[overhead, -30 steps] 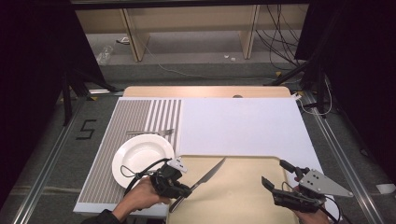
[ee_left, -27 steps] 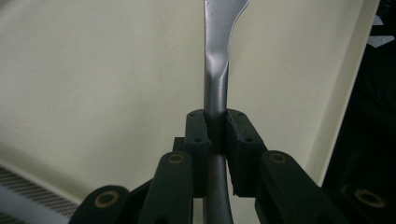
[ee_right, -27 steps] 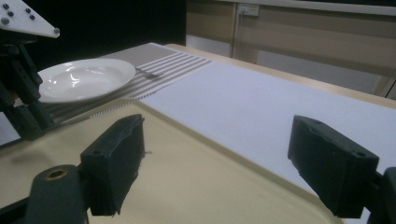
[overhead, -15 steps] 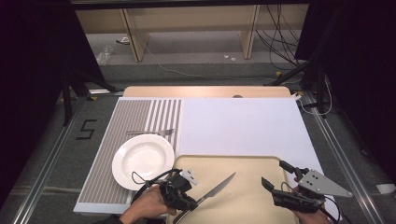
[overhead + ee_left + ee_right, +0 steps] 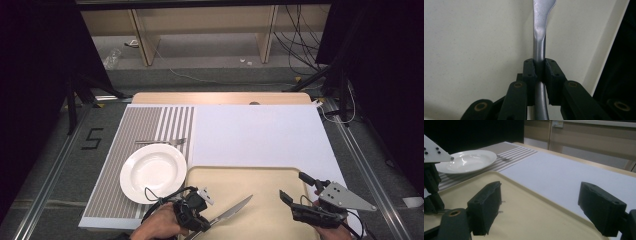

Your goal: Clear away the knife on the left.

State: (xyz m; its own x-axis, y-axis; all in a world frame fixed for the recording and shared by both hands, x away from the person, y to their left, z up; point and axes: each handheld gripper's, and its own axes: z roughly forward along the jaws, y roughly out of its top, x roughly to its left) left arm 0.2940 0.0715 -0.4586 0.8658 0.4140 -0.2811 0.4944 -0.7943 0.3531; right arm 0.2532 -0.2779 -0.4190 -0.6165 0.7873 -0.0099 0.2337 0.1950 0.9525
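High view shows a light wooden table (image 5: 220,97) covered by a large white rectangular mat (image 5: 260,135) on the right and a grey-and-white striped placemat (image 5: 145,125) on the left. A beige rectangular plastic tray (image 5: 260,185) lies at the near edge, overlapping the white mat. A round white ceramic plate (image 5: 154,172) sits on the striped placemat, just beside the tray's left rim. A small metal fork (image 5: 162,142) lies on the placemat beyond the plate, apart from it.

Right gripper (image 5: 295,192) is over the tray's near right corner; in the right gripper view its jaws stand wide apart with nothing between them (image 5: 549,207).

Left gripper (image 5: 202,220) is at the tray's near left corner, held in a hand (image 5: 160,227). A silver metal table knife (image 5: 232,210) is clamped by its handle between the jaws, which are closed tight on it, as the left gripper view confirms (image 5: 539,72). The blade points away from the hand, diagonally across the tray. Whether the blade tip touches the tray surface cannot be told; it appears to be just above it.
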